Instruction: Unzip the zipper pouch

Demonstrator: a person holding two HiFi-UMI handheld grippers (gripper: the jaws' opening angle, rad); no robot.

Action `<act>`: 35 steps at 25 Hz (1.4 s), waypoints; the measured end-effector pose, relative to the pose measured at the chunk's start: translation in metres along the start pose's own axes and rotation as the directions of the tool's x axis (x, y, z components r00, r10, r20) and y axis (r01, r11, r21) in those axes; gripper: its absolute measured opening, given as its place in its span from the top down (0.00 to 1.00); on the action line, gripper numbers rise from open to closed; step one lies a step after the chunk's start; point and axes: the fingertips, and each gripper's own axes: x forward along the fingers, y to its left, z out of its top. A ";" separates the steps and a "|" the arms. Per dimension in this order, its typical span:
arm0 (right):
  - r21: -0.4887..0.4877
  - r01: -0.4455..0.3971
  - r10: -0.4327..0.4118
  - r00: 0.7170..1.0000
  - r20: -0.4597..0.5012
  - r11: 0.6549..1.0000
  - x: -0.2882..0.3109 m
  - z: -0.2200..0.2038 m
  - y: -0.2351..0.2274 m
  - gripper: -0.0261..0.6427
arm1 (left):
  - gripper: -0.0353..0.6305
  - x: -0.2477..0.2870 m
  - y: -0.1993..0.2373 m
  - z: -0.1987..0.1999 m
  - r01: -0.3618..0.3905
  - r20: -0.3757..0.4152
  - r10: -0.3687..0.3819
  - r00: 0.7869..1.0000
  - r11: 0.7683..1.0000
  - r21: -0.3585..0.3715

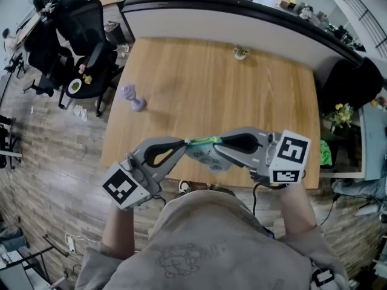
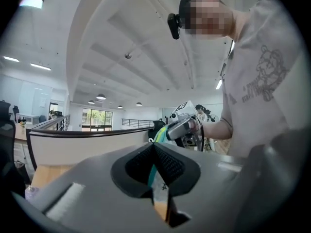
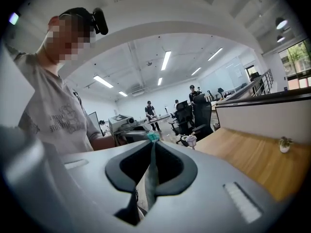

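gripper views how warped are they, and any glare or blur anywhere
Left gripper view: heavy fisheye, black corners, ceiling beams bowed, lamp blown out, pouch close to the lens soft. Right gripper view: same fisheye, strip lights bright, table crisp. Head view: edges curve, light even, no motion blur.

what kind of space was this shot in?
Most likely an open-plan office: black swivel office chairs stand beside a wooden table, a curved partition runs behind it, and there are strip lights on the ceiling.
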 end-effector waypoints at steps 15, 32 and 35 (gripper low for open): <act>-0.103 -0.002 -0.003 0.999 -0.046 0.995 -0.017 -0.005 0.003 0.91 | 0.81 -0.008 -0.002 -0.013 0.031 -0.054 -0.026 0.998 0.995 0.095; -0.144 -0.092 0.076 0.991 -0.110 0.985 -0.010 -0.019 0.017 0.91 | 0.90 0.011 -0.031 -0.015 0.206 -0.104 -0.193 0.976 0.971 0.124; -0.126 -0.083 0.071 0.993 -0.096 0.989 -0.013 -0.020 0.014 0.91 | 0.92 0.010 -0.025 -0.028 0.196 -0.167 -0.167 0.972 0.963 0.182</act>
